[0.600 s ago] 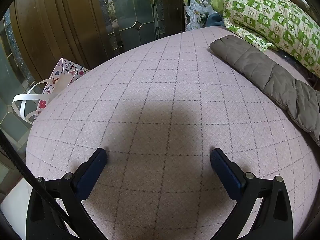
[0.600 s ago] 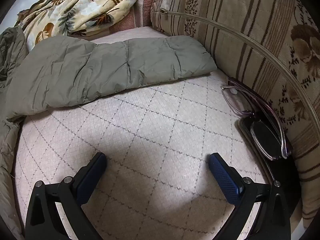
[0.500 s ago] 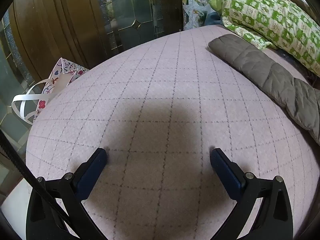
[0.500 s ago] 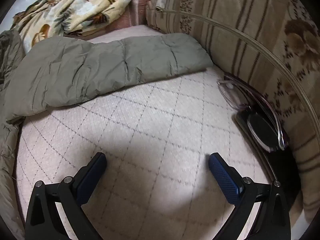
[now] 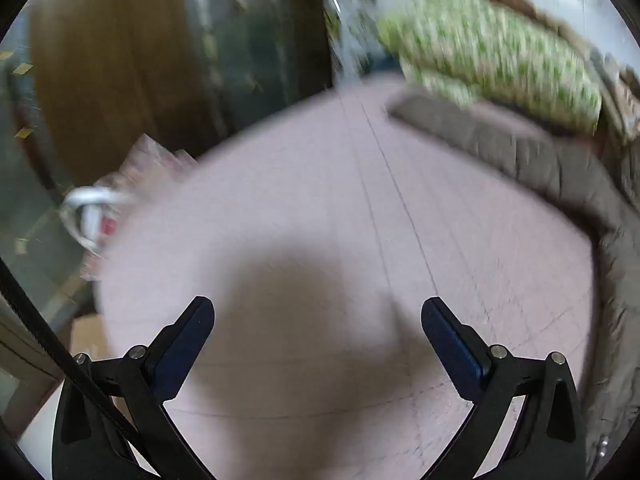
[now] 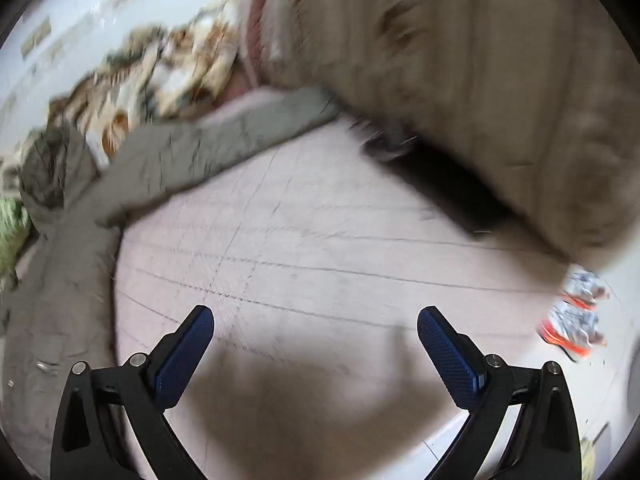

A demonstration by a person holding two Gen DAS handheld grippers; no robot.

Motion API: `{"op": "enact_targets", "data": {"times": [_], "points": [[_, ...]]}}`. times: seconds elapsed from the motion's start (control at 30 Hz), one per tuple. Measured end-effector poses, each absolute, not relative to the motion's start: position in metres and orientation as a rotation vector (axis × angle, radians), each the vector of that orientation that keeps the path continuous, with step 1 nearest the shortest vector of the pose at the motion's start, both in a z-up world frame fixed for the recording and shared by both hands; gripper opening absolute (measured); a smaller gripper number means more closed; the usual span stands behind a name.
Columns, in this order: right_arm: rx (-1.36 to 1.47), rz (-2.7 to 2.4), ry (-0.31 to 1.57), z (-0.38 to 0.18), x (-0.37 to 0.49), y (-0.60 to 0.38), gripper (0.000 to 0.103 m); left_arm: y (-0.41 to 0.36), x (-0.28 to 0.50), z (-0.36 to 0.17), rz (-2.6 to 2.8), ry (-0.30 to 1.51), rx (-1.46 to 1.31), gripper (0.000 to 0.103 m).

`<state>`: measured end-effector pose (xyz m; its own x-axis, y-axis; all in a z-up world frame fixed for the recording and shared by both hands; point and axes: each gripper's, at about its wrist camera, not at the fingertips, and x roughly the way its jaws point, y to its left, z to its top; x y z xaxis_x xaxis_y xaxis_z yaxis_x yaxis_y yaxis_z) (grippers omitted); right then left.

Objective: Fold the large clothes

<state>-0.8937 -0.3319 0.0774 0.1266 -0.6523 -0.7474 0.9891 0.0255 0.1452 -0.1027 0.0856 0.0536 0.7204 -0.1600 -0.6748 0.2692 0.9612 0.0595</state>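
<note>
1. Pink quilted bedding point(image 5: 320, 208) with a thin diamond grid fills the middle of both wrist views, and both frames are smeared by motion blur
2. At the bottom of the left wrist view the left gripper point(image 5: 318, 320) is seen with its jaws spread wide; nothing is held between the dark blue pads point(image 5: 450, 346), and a grey shadow is cast on the cover under them
3. Along the right edge of that view a grey-brown padded coat point(image 5: 560, 168) is laid on the bedding, one sleeve reaching toward the upper middle of the frame, well apart from the gripper
4. Above the sleeve, at the upper right, a green-and-white patterned pillow point(image 5: 492, 52) is seen; a dark wooden cabinet point(image 5: 100, 72) fills the upper left, and a blurred white-handled bag point(image 5: 96, 208) is seen at the left edge of the bed
5. At the bottom of the right wrist view the right gripper point(image 6: 316, 322) is likewise spread wide and empty
6. The same padded coat point(image 6: 72, 264) is draped down the left side, its sleeve running toward the upper middle
7. A striped beige cushion point(image 6: 480, 80) fills the upper right, a leaf-print blanket point(image 6: 180, 60) is bunched at the upper left, and sneakers with orange soles point(image 6: 576, 316) are seen at the right edge
</note>
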Motion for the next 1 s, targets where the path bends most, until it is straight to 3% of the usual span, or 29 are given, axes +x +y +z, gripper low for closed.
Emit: {"op": "enact_targets", "data": {"times": [0.23, 0.43, 0.73, 1.0], "points": [[0.572, -1.468, 0.343, 0.184, -0.892, -0.289, 0.103, 0.093, -0.167, 0.153, -0.404, 0.536, 0.061, 0.103], [0.355, -1.375, 0.406, 0.234, -0.781, -0.262, 0.103, 0.036, -0.264, 0.191, -0.658, 0.457, 0.099, 0.103], [0.299, -1.076, 0.501, 0.167, -0.638, -0.192, 0.103, -0.042, -0.408, 0.128, -0.897, 0.535, 0.276, 0.103], [0.282, -1.037, 0.656, 0.096, -0.611, -0.171, 0.103, -0.064, -0.463, 0.089, -0.947, 0.621, 0.308, 0.103]]}}
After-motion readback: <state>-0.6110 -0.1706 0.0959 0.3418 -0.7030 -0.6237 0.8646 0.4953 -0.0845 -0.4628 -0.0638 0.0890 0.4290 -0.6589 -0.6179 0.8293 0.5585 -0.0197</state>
